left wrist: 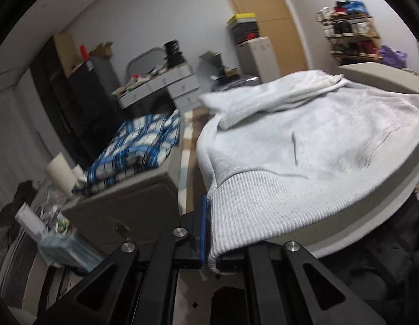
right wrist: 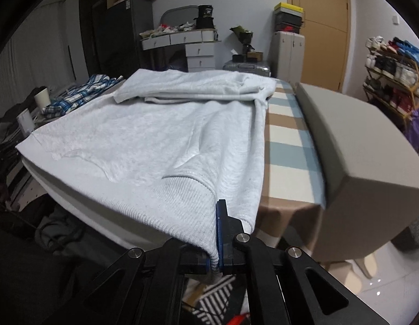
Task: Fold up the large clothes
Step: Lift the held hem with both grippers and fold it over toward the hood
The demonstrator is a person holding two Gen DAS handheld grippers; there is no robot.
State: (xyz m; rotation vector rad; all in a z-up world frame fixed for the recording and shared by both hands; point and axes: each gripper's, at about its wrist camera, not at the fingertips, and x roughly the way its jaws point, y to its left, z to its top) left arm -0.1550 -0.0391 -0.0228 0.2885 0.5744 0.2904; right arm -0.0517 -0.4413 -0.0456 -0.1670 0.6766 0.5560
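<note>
Near edge: In both views you see the table edge (right wrist: 74, 203) running across the lower half of the frame, with the sweatshirt hem hanging over it.
Open room, right wrist view: You have a bare strip of striped tablecloth (right wrist: 285, 140) right of the garment, bounded at right by a grey cushion (right wrist: 358, 146).
Open room, left wrist view: You have a narrow gap left of the garment, then a grey box (left wrist: 122, 203) carrying a blue plaid cloth (left wrist: 139, 149).
Left gripper (left wrist: 209, 233): Your fingers are pressed together, pinching the ribbed hem at the garment's lower left corner in that view.
Right gripper (right wrist: 216, 233): Your fingers are pressed together, pinching the ribbed hem at the lower right corner in that view.
Sweatshirt (right wrist: 155, 135): Light grey, spread flat on the table at frame centre. The far part is folded back on itself in layers. A few shallow creases cross the body.
</note>
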